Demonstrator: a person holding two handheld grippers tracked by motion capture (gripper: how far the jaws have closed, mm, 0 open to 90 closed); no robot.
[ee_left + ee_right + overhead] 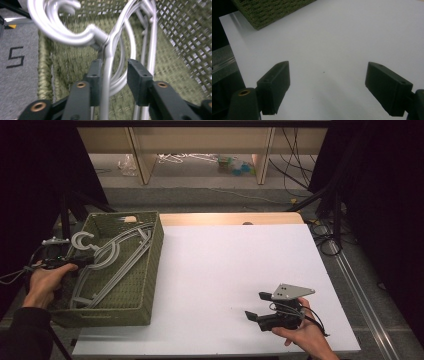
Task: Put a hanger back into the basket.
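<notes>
- The left hand-held gripper (113, 75) reaches over the near-left rim of the green woven basket (150, 285). Its jaws stand a little apart around the thin neck of a grey clothes hanger (107, 65): one pad lies against the wire or just beside it, the other is clear of it, so nothing is clamped.
- Just beyond the jaw tips, the hanger's hook (57, 32) curls up and away; its arms run on ahead into the basket, over other grey hangers (117, 265).
- Judging from this, the hanger is lying in the basket and being let go, so that step looks nearly done; what remains is to draw the left hand-held gripper clear.
- The right hand-held gripper (255, 306) rests wide open and empty on the white surface (225, 260), well apart from the basket.
</notes>
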